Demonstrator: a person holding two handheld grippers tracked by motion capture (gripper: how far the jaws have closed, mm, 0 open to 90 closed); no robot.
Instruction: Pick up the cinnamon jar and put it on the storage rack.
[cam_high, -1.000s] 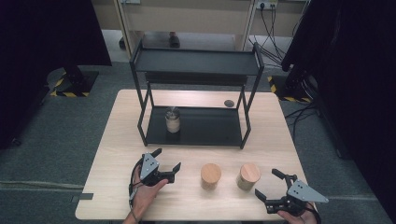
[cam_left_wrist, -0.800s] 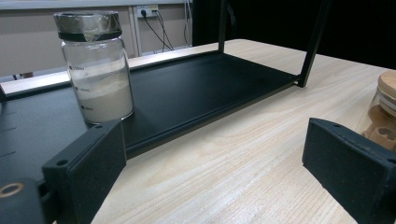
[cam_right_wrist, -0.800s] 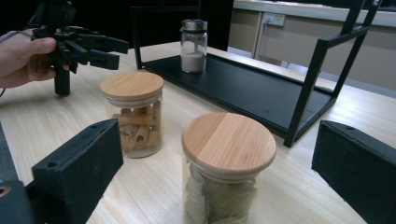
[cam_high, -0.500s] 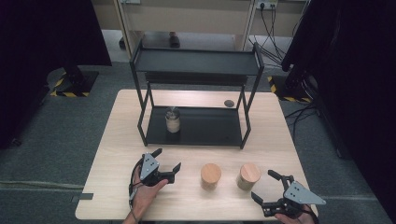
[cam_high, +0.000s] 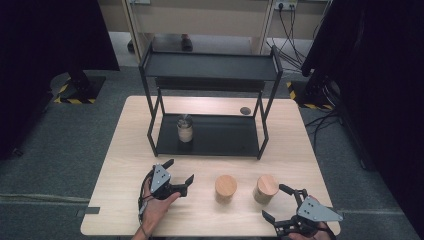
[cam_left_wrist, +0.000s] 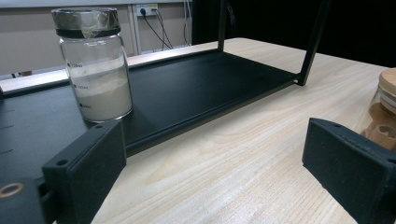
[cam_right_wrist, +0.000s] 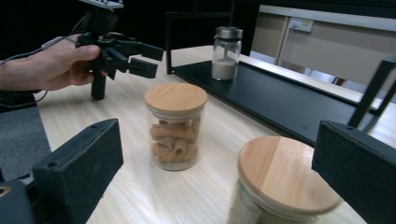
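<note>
Two glass jars with wooden lids stand on the light wood table (cam_high: 130, 150). The left jar (cam_high: 225, 187) (cam_right_wrist: 175, 126) holds brown tube-shaped pieces. The right jar (cam_high: 265, 187) (cam_right_wrist: 285, 182) stands blurred and close between my right gripper's open jaws without touching them. My right gripper (cam_high: 273, 201) (cam_right_wrist: 222, 156) hovers at the table's front right. My left gripper (cam_high: 181, 170) (cam_left_wrist: 215, 172) (cam_right_wrist: 135, 58) is open and empty at the front left, aimed at the black rack (cam_high: 225, 135) (cam_left_wrist: 187, 88). A metal-lidded glass jar of white powder (cam_high: 185, 128) (cam_left_wrist: 95, 70) (cam_right_wrist: 226, 46) stands on the rack's lower shelf.
The rack's top shelf (cam_high: 210, 65) is bare, and its thin legs (cam_high: 262, 132) frame the lower shelf. A small dark round object (cam_high: 245, 110) lies on the table behind the rack. Cables (cam_high: 295, 30) trail on the floor beyond the table.
My right gripper has edged slightly left, toward the right jar. The left gripper and all three jars have stayed put.
</note>
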